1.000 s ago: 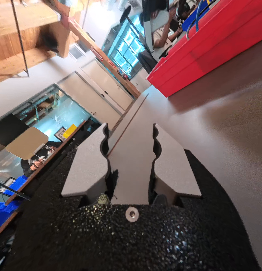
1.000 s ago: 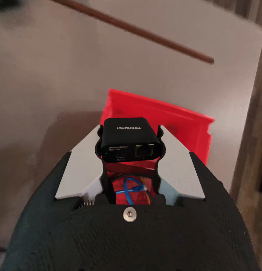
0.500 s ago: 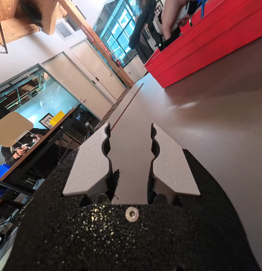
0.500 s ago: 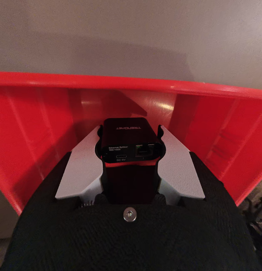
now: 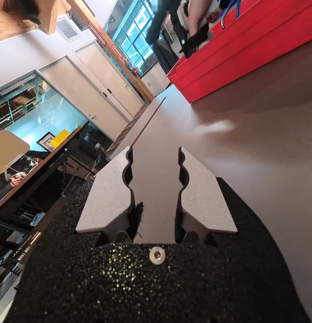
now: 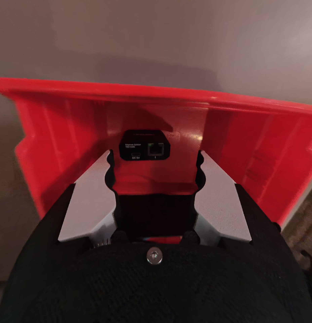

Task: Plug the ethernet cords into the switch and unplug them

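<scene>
Both jaws stand open and empty: my right gripper (image 6: 155,153) hovers just short of the switch (image 6: 144,144), which lies inside the red bin (image 6: 256,139); my left gripper (image 5: 155,150) sits over bare table (image 5: 256,174). Bin walls crowd the right fingers, so I could clip them withdrawing; the left has free room.

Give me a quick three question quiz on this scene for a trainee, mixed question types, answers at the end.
1. True or false: the right gripper is clamped on the black switch.
2. Where does the switch sit? A) on the grey table B) inside the red bin C) in the left gripper
3. Fill in: the left gripper is open and holds ____.

Key: 1 false; 2 B; 3 nothing.
</scene>
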A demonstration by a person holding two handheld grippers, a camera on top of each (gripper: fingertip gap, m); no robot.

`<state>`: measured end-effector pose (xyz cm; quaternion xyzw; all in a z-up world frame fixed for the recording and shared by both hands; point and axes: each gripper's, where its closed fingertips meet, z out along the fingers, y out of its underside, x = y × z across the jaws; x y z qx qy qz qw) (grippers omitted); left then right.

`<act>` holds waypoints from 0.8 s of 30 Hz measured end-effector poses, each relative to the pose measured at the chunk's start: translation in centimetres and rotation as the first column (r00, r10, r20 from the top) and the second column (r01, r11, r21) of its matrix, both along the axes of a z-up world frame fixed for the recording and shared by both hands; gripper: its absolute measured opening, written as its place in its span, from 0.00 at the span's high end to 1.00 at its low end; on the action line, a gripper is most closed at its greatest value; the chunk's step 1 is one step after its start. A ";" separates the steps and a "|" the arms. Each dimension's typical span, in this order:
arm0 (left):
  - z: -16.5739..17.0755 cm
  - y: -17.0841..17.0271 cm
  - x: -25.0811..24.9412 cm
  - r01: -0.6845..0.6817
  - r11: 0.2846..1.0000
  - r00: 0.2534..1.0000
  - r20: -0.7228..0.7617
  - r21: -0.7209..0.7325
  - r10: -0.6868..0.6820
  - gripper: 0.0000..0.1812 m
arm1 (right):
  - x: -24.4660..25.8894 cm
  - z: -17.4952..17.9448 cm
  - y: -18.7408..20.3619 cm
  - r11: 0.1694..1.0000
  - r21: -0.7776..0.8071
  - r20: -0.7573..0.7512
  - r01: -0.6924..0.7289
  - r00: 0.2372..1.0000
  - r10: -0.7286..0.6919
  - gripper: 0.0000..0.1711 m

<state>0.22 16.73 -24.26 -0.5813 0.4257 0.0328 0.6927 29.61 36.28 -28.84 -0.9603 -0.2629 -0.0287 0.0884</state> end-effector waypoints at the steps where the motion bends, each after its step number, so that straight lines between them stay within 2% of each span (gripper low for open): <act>1: 0.0 -0.1 -0.2 0.001 1.000 1.000 0.001 -0.001 -0.001 0.72 | 0.0 1.1 0.0 1.000 0.029 -0.017 -0.001 1.000 0.001 0.45; 6: -0.1 -0.2 -0.8 0.001 1.000 1.000 0.008 -0.008 0.000 0.73 | 0.4 7.4 -0.8 0.970 0.242 -0.142 0.011 0.990 0.024 0.58; 12: -0.2 -0.2 -1.0 -0.003 1.000 1.000 0.002 -0.017 0.003 0.76 | 0.6 12.0 -5.4 0.883 0.469 -0.278 0.010 0.951 0.137 0.75; 18: -1.2 -1.1 -0.2 0.068 0.995 0.997 -0.026 -0.076 -0.070 0.95 | 0.3 13.7 -10.9 0.775 0.631 -0.392 0.040 0.878 0.274 0.89; 21: -1.5 -1.3 0.0 0.084 0.993 0.996 -0.034 -0.087 -0.087 1.00 | 0.6 13.6 -12.8 0.723 0.689 -0.405 0.056 0.856 0.320 0.97; 24: -1.3 -1.3 0.1 0.085 0.994 0.996 -0.032 -0.076 -0.088 1.00 | 1.4 14.1 -14.6 0.644 0.762 -0.386 0.075 0.851 0.357 1.00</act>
